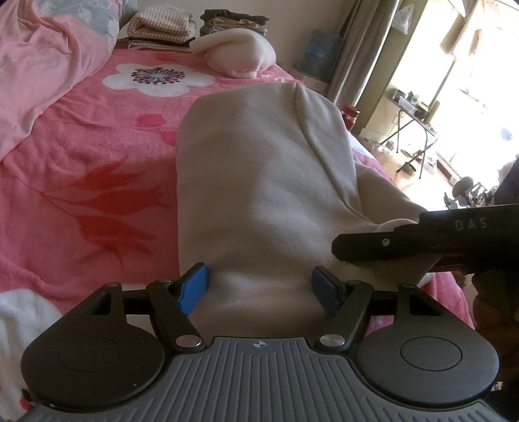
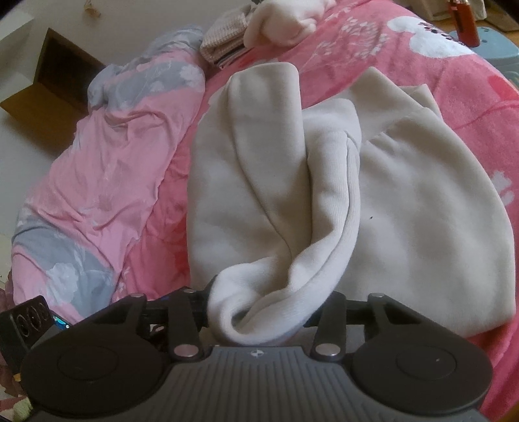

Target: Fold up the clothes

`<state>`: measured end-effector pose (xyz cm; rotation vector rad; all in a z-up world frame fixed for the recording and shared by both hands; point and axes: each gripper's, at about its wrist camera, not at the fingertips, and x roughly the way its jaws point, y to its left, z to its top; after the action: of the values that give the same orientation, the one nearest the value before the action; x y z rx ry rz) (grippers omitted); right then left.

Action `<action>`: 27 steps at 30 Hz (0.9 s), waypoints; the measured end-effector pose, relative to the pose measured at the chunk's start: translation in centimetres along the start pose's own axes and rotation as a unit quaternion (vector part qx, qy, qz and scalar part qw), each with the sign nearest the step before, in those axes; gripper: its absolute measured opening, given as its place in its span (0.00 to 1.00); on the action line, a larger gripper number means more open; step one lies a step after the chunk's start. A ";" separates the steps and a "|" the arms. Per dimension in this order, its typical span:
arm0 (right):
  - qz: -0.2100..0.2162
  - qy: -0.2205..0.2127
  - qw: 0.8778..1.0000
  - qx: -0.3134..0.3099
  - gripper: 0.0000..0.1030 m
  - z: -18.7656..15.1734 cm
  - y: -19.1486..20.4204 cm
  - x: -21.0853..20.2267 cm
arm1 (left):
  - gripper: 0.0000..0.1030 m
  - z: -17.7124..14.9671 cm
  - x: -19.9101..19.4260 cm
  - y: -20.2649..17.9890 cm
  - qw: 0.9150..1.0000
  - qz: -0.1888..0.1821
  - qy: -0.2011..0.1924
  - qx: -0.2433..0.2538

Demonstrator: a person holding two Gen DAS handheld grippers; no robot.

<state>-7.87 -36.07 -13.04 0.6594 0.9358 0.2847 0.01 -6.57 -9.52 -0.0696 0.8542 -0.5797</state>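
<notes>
Pink bedspread [image 1: 97, 162]; sweatshirt [image 1: 259, 178] between hand-held gripper [image 1: 259, 289] fingers

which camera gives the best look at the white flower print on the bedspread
The left wrist view: the white flower print sits whole and unobstructed beyond the cream garment. The right wrist view shows only a partial white flower print at the top right edge.

In the left wrist view, bare pink floral bedspread [image 1: 81, 162] lies open across the left and centre left. The crumpled pink quilt [image 1: 42, 61] blocks the upper left. At top centre, folded clothes stacks [image 1: 194, 26] and a rolled cream bundle [image 1: 236, 55] close off the far edge. The cream sweatshirt [image 1: 259, 178] fills the middle, and the right gripper [image 1: 421, 240] crosses over it at right.
</notes>
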 end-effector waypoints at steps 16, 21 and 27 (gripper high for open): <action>0.025 -0.028 0.999 -0.015 0.21 -0.3 -0.5 -0.8 | 0.70 0.9 -0.7 2.1 0.998 0.008 0.004 -0.057; 0.027 -0.039 0.999 -0.024 0.20 -0.3 -0.3 -1.2 | 0.70 0.8 -0.2 2.9 0.997 0.012 0.016 -0.081; 0.029 -0.057 0.996 -0.055 0.18 -0.5 0.1 -1.9 | 0.70 0.8 -0.2 2.7 0.997 0.009 0.013 -0.079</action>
<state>-9.37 -36.74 -11.93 0.5964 0.7875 0.3434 1.71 -4.38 -9.61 -0.1980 0.9245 -0.4962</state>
